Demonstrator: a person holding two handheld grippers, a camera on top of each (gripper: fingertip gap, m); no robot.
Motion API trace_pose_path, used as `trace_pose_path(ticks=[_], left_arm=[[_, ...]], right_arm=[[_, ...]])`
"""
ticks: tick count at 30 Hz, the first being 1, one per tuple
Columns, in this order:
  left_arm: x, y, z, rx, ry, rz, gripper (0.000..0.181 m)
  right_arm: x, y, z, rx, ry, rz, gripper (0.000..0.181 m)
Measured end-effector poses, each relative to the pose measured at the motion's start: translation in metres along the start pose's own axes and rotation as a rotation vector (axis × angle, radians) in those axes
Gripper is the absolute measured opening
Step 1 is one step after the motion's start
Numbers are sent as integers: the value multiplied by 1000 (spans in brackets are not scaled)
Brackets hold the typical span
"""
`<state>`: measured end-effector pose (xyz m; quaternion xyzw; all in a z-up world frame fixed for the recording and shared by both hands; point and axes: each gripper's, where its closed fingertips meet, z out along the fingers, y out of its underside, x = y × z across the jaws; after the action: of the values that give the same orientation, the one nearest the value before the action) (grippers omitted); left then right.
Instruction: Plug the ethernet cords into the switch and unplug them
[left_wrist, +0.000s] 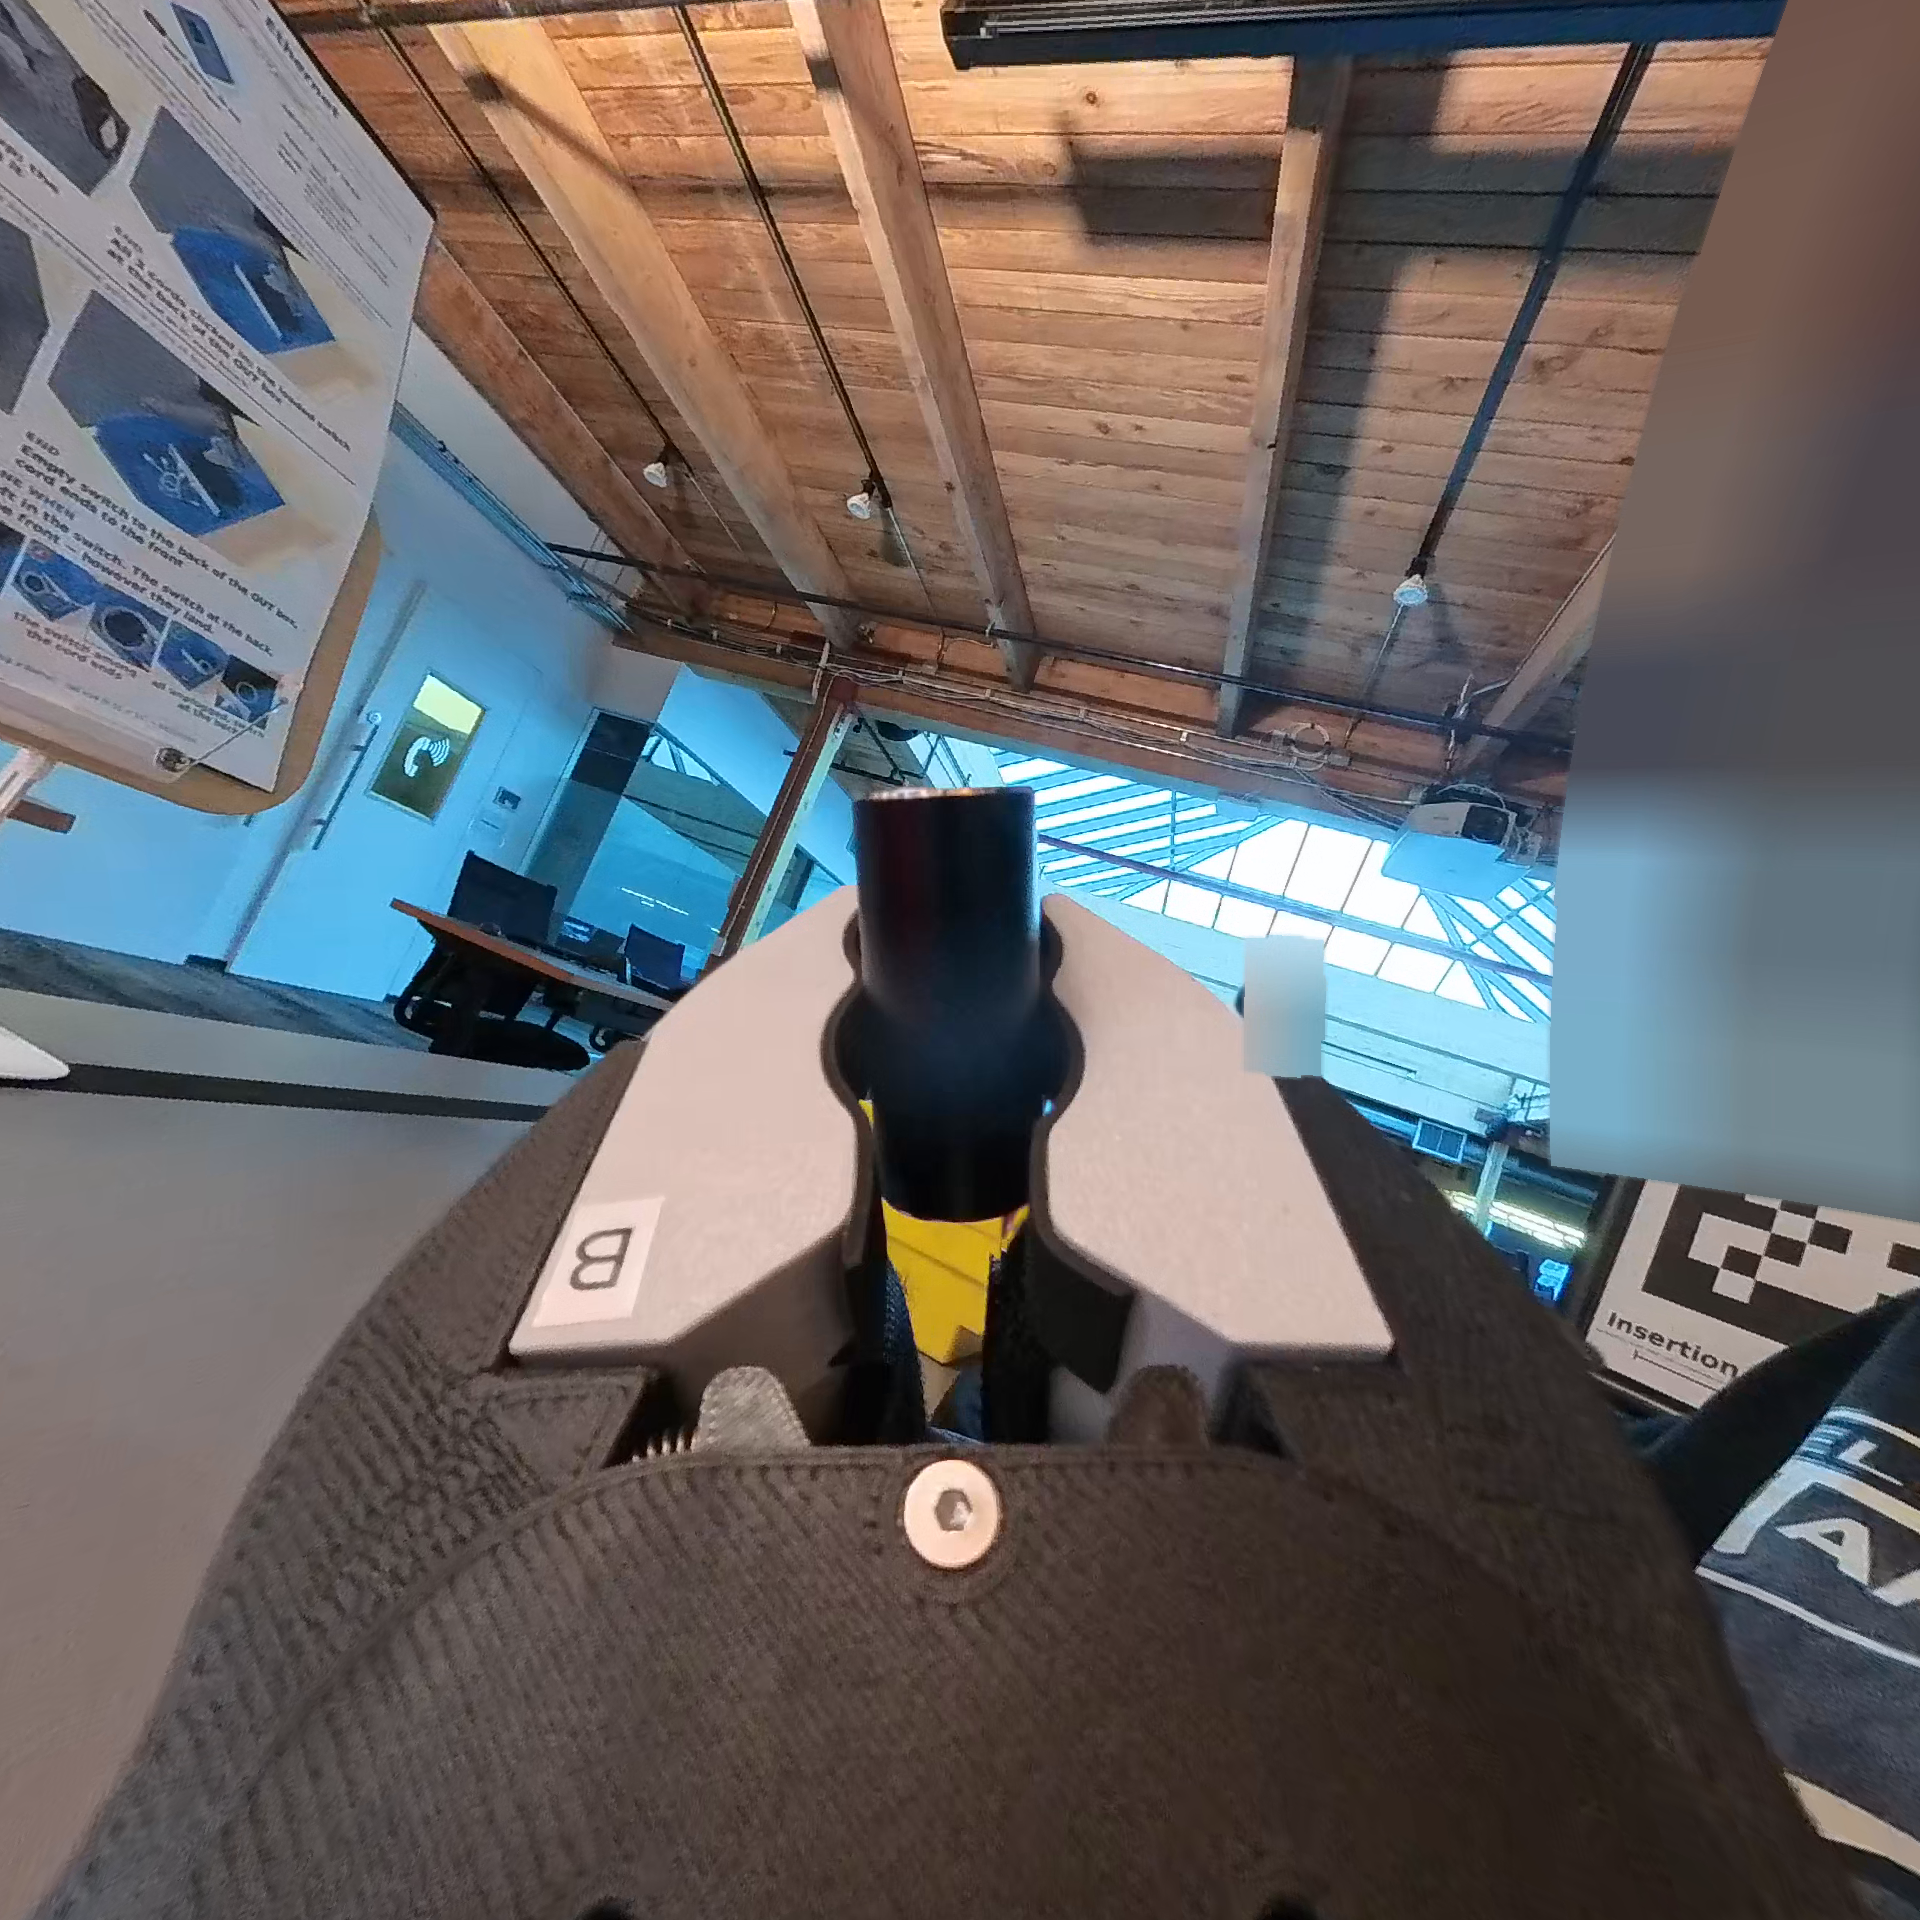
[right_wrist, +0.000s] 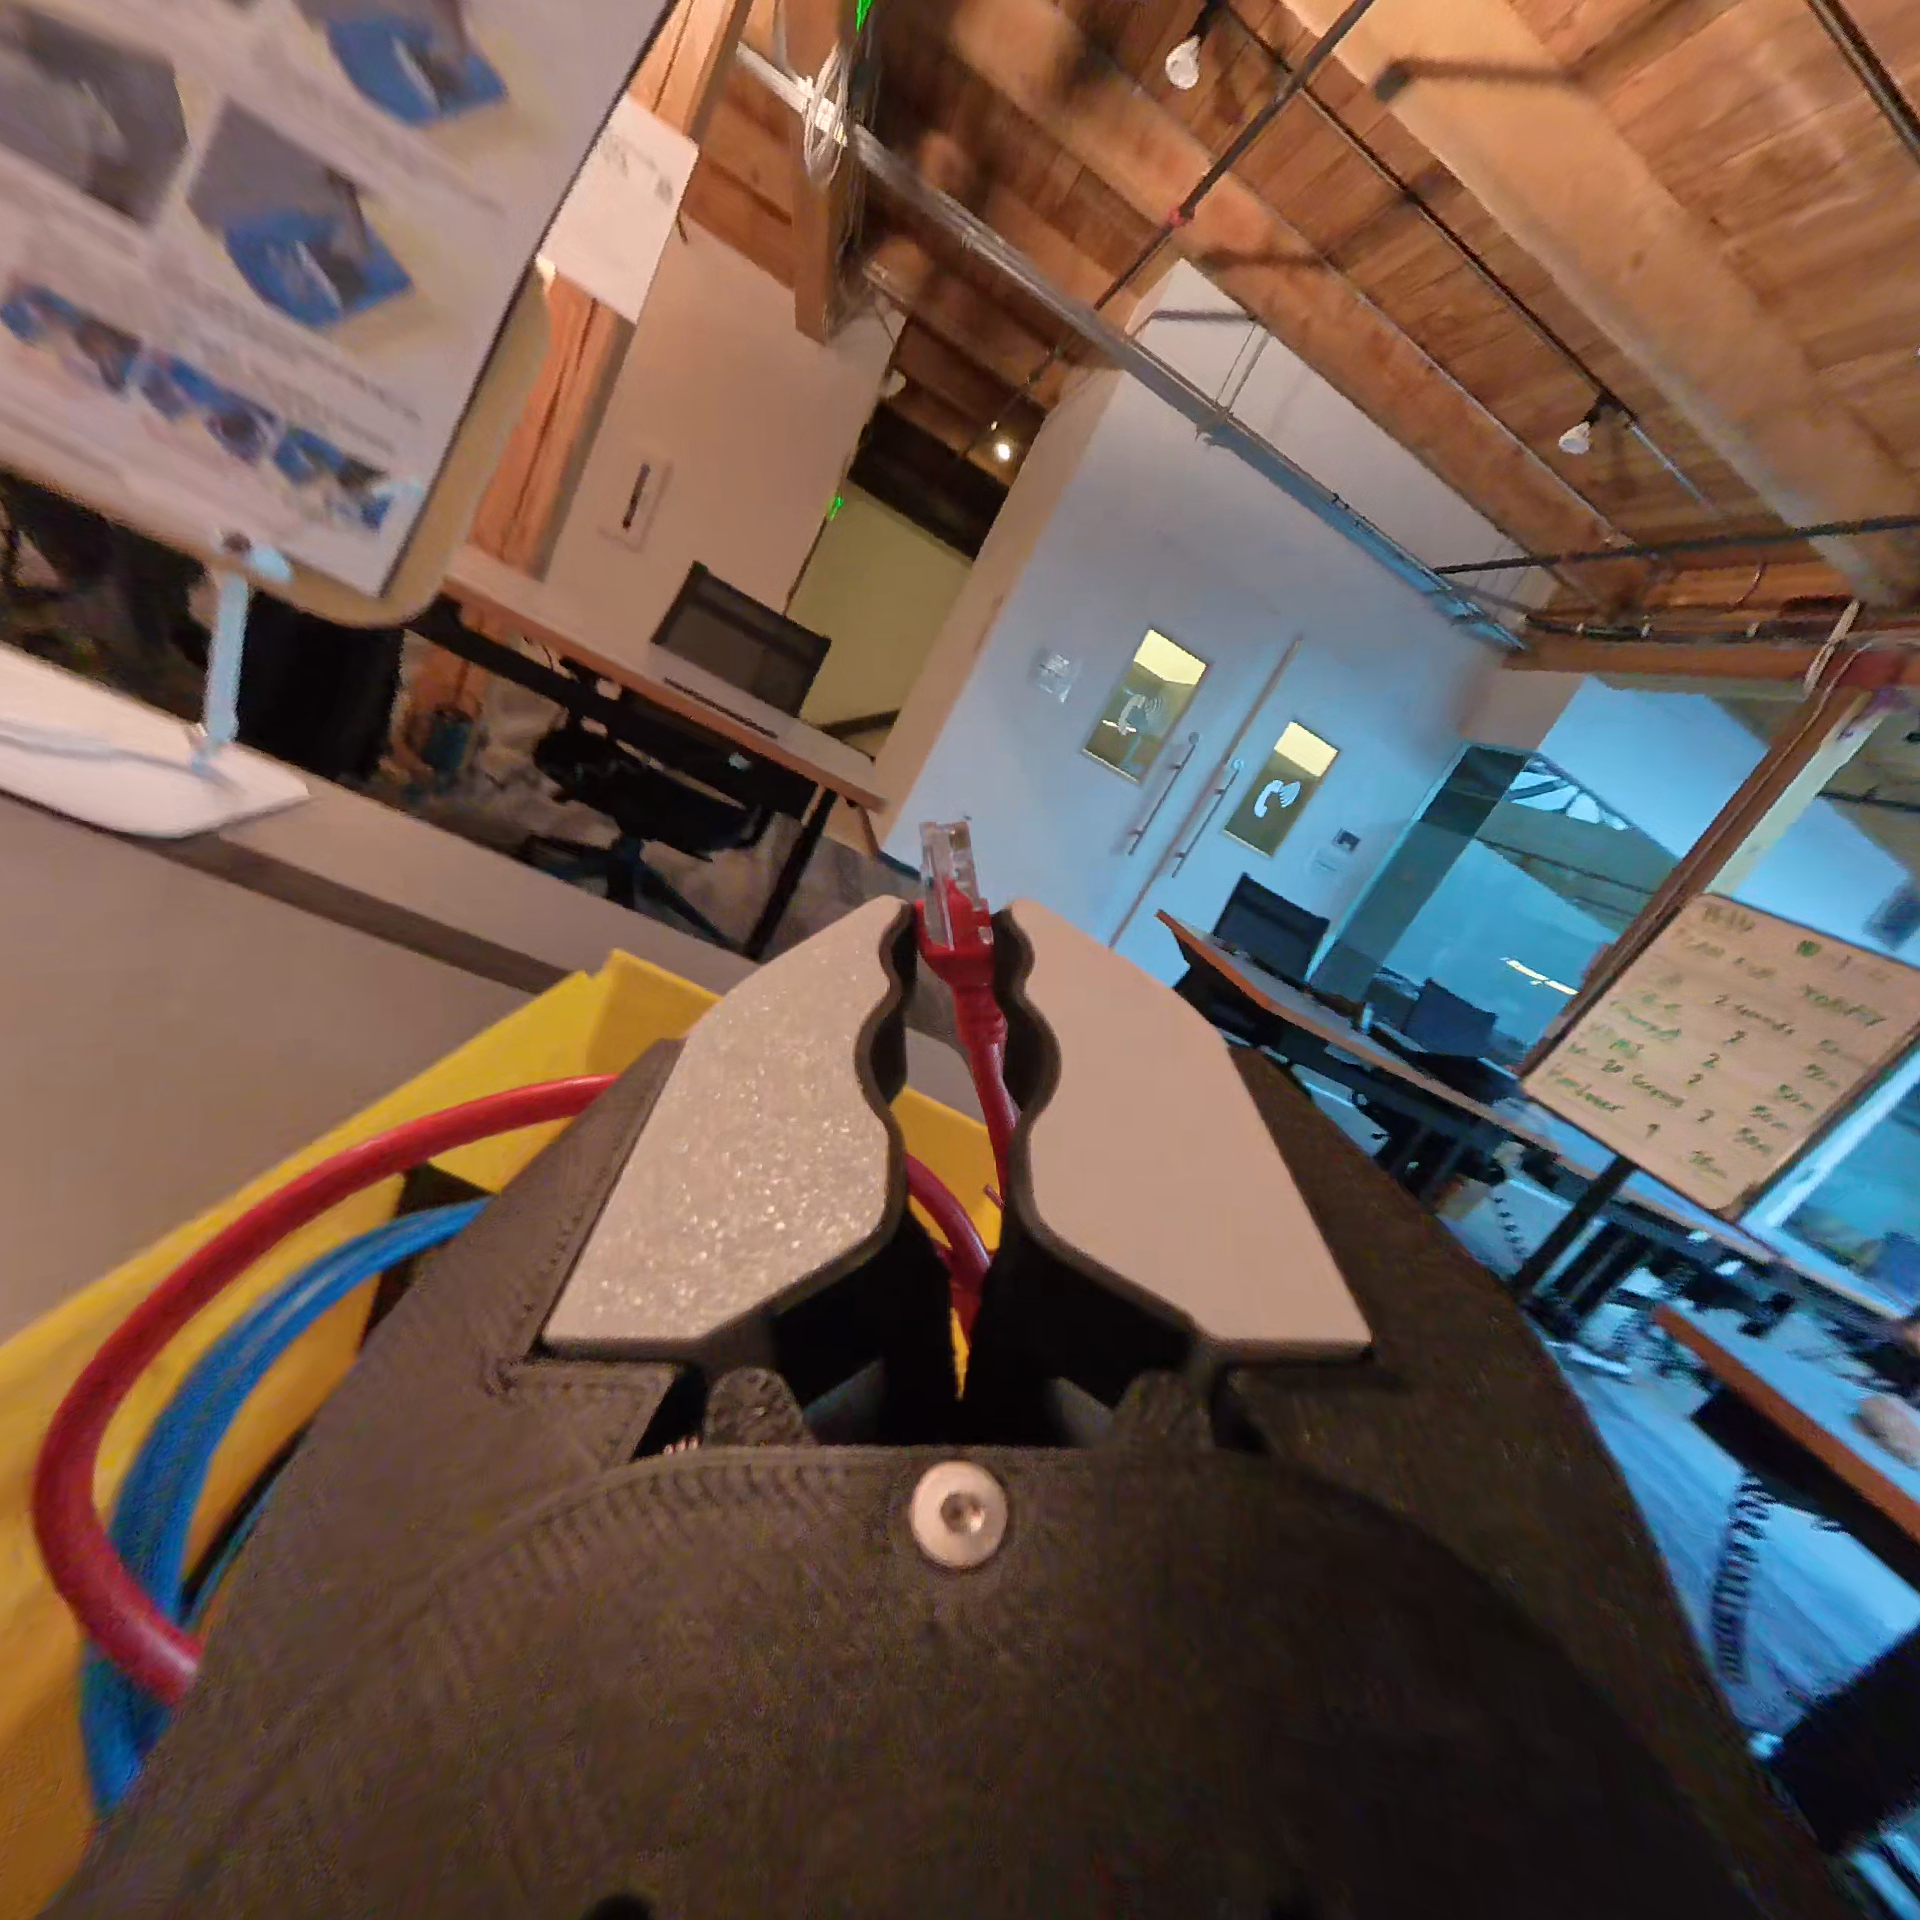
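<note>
Up front in the left wrist view, the left gripper (left_wrist: 943, 997) is clenched around a black cylinder-looking thing (left_wrist: 943, 966) that pokes up past the grey fingers (left_wrist: 727, 1164). Honestly can't say what it is, could be the switch seen end-on, but the picture doesn't settle it. A bit of yellow (left_wrist: 940, 1278) peeks through the gap under it, the same colour as the bin in the other view. The whole rig is tilted way up, so most of the shot is the wooden plank ceiling (left_wrist: 935, 312) with track lights. An instruction poster (left_wrist: 187, 364) hangs at upper left, a grey tabletop (left_wrist: 208, 1299) runs along the left, and a black-and-white marker tag (left_wrist: 1766, 1278) sits at lower right. The big smeared patch on the right is just blur.

Over in the right wrist view, the right gripper (right_wrist: 956, 935) is grasping the red ethernet cord (right_wrist: 971, 997) just behind its clear plug (right_wrist: 943, 868), which sticks out past the fingertips and points up and away. The red cable loops round to the left and back down into the yellow bin (right_wrist: 582, 1029) below the gripper. A blue cord (right_wrist: 239, 1382) lies in that bin too, running beside the red loop. Grey table (right_wrist: 208, 1039) on the left with the poster (right_wrist: 239, 260) on its stand, office desks and a whiteboard (right_wrist: 1714, 1049) off to the right. No clear sight of the switch here.
</note>
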<state>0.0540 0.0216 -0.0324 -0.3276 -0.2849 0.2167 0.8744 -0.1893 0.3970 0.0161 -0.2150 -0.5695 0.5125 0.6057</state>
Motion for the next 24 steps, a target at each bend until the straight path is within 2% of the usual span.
trace_pose_path(ticks=[4, 8, 11, 14, 17, 20, 24], left_arm=[[0, 0, 0, -3, -1, 2, 26], [1, 2, 1, -12, 0, 8, 26], [1, 2, 1, -15, 2, 3, 26], [0, 2, 1, -17, -3, 9, 26], [0, 3, 1, -20, -1, 9, 26], [0, 3, 1, -21, -3, 9, 26], [0, 5, 2, -31, -5, 7, 26]], right_arm=[[-20, 19, 15, 8, -4, -118, 14], [-31, 38, 21, -67, -80, -100, 14], [-34, 38, 20, -62, -152, -10, 17], [-32, 33, 18, -54, -225, 154, 36], [-21, 21, 10, -10, -272, 383, 33], [-35, 30, -6, -180, -448, 473, 29], [-81, 58, -39, -501, -731, 341, 39]])
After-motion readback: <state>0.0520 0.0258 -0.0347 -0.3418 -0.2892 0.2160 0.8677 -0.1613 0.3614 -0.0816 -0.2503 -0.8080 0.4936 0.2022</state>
